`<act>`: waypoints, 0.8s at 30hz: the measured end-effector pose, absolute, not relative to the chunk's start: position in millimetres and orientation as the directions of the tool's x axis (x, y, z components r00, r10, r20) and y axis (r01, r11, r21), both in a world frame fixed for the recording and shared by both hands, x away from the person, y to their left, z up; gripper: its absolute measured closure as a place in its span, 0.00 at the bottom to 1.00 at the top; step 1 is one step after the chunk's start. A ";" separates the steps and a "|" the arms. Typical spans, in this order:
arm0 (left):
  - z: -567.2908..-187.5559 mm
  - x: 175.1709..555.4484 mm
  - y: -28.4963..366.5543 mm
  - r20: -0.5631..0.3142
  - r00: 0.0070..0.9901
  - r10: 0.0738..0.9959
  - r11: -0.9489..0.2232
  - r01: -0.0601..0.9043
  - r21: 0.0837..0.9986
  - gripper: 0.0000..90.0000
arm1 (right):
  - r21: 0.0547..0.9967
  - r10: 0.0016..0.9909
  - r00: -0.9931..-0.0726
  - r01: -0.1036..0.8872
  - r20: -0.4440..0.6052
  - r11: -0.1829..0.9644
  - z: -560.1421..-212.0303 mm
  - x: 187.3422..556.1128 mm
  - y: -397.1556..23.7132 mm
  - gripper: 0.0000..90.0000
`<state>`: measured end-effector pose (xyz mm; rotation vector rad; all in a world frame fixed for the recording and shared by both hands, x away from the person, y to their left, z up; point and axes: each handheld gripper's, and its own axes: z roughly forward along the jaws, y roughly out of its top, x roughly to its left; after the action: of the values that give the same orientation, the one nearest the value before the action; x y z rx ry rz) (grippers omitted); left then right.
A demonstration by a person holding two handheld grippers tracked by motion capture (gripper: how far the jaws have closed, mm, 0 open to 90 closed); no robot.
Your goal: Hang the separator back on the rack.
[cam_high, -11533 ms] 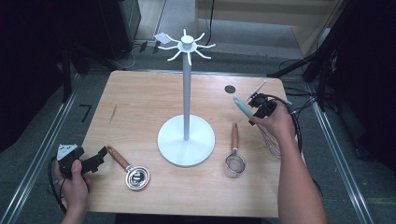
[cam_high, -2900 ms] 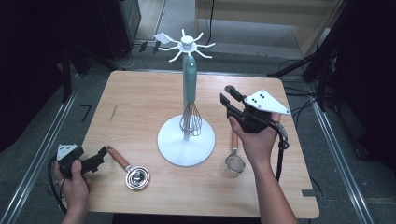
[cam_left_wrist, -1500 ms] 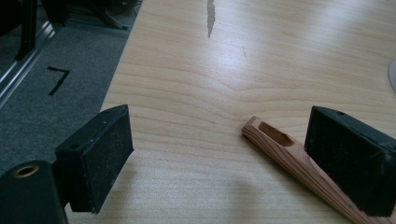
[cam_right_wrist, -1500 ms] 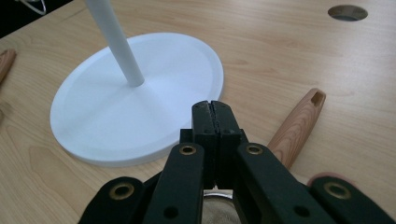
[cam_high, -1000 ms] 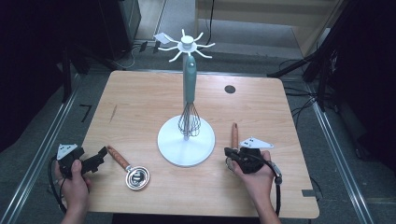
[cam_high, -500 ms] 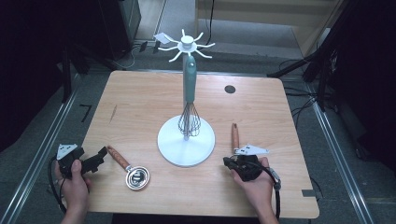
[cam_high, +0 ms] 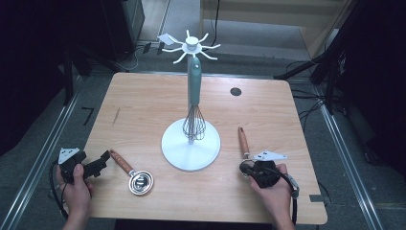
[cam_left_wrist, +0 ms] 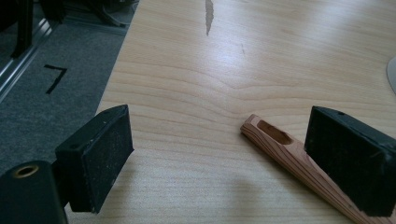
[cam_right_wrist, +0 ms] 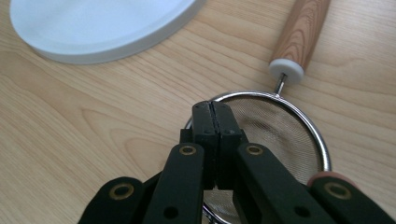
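Note:
A white hook stand (cam_high: 191, 143) rises from the middle of the wooden table (cam_high: 143, 105). From one of its hooks hangs a teal-handled whisk (cam_high: 194, 91). To the right lies a wooden-handled sieve (cam_high: 243, 140), (cam_right_wrist: 285, 135). My right gripper (cam_high: 244, 167), (cam_right_wrist: 215, 114) is shut, its tips low over the near-left rim of the mesh, nothing between the pads. At the left lies a small metal cup with a wooden handle (cam_high: 140, 182). The handle's end (cam_left_wrist: 280, 147) lies between the jaws of my open left gripper (cam_high: 99, 163), (cam_left_wrist: 219, 144), close to the right jaw.
A black round grommet (cam_high: 235, 91) sits in the tabletop at the back right. Grey floor with a taped "7" (cam_high: 88, 115) and metal rails run along the table's left side. Dark equipment and cables stand behind the table.
The whisk went from the table's right side onto the stand. The right hand then came down and toward the near edge over the sieve's mesh. The left hand stayed put.

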<state>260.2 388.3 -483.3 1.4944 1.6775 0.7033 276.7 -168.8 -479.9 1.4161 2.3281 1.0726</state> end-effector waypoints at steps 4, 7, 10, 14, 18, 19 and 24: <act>-483.3 260.3 388.2 -0.181 -0.019 0.983 0.160 0.560 0.813 0.09 | 0.673 0.847 -0.502 0.690 0.176 0.269 -480.1 276.0 -175.1 1.00; -483.3 260.3 388.1 -0.181 -0.019 0.983 0.161 0.559 0.813 0.09 | 0.663 0.854 -0.490 0.699 0.173 0.267 -480.5 275.2 -178.8 1.00; -483.4 260.3 388.0 -0.180 -0.020 0.983 0.161 0.559 0.814 0.09 | 0.646 0.862 -0.480 0.713 0.166 0.272 -482.4 274.8 -183.1 1.00; -483.4 260.3 388.0 -0.180 -0.020 0.983 0.161 0.559 0.814 0.09 | 0.613 0.872 -0.462 0.739 0.159 0.280 -486.7 276.8 -188.6 1.00; -483.4 260.4 388.0 -0.180 -0.020 0.983 0.160 0.559 0.814 0.09 | 0.601 0.880 -0.450 0.749 0.153 0.279 -488.7 278.8 -193.2 1.00; -483.4 260.4 387.9 -0.180 -0.020 0.983 0.160 0.559 0.814 0.09 | 0.602 0.883 -0.446 0.749 0.148 0.277 -488.7 279.2 -194.3 1.00; -483.4 260.3 387.9 -0.180 -0.020 0.984 0.160 0.559 0.814 0.09 | 0.603 0.896 -0.426 0.750 0.125 0.272 -488.8 281.5 -201.5 1.00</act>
<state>260.3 387.9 -483.4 1.4935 1.6780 0.7069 281.5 -201.5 -488.8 1.5240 2.3021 0.8834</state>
